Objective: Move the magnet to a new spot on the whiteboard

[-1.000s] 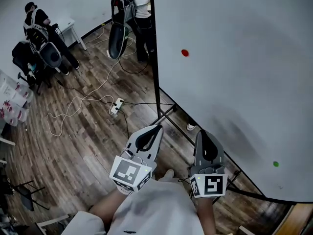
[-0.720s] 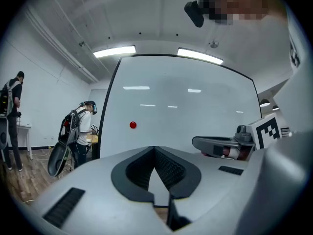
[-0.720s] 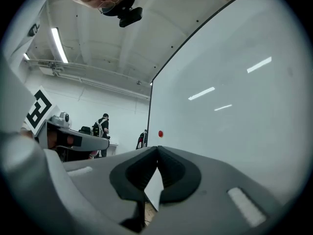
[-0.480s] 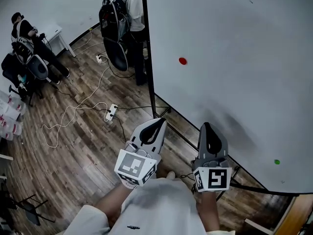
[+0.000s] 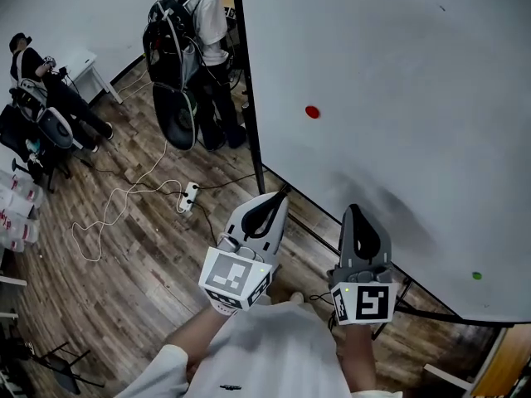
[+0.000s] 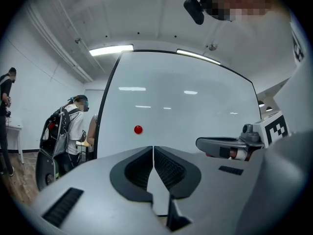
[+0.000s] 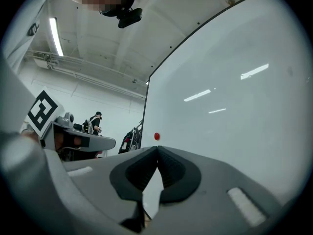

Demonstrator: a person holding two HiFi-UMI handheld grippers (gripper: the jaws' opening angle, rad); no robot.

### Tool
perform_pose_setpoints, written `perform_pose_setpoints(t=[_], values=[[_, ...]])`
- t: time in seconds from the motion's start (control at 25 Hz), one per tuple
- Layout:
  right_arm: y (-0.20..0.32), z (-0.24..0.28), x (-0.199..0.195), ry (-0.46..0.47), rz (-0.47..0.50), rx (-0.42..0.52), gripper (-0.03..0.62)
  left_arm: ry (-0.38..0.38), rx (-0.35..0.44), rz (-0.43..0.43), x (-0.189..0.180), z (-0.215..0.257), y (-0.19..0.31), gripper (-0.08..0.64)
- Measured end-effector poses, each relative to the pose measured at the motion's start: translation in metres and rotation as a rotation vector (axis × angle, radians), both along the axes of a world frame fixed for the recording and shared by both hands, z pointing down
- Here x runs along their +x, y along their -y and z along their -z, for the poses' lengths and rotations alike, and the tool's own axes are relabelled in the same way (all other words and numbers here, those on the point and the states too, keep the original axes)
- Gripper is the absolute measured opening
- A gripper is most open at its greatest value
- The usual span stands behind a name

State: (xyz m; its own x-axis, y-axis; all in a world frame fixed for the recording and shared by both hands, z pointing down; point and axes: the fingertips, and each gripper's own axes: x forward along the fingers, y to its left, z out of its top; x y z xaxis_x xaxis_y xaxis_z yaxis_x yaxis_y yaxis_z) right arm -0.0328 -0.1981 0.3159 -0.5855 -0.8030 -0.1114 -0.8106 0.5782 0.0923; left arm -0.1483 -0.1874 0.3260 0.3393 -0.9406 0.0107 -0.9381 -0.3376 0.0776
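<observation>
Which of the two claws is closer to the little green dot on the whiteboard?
Right. In the head view the right gripper sits left of the green dot; the left gripper lies farther left still, beyond it.

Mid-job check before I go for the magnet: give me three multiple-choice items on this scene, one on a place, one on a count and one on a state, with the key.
1. Where is the red magnet?
A. Stuck on the whiteboard, touched by nothing.
B. Clamped in a gripper.
C. Off the board, out of sight.

2. How many coloured magnets show on the whiteboard in the head view?
A. One.
B. Two.
C. Four.

3. The fingers of the left gripper are:
A. wide apart.
B. closed together, nothing between them.
C. clamped on a magnet.

Key:
1 A: it sits on the board, well apart from the left gripper.
2 B: the red one, plus a green magnet near the board's lower edge.
3 B: the left gripper view shows the two pads meeting with nothing held.
</observation>
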Motion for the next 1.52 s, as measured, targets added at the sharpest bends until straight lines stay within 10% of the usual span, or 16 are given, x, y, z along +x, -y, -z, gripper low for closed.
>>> perform_pose_setpoints(t=[1.52], values=[[0.073,0.012,0.001,-0.025,-0.098,-0.003,0.002,0.077,0.048,-0.059,0.009,0.032,0.165,0.144]])
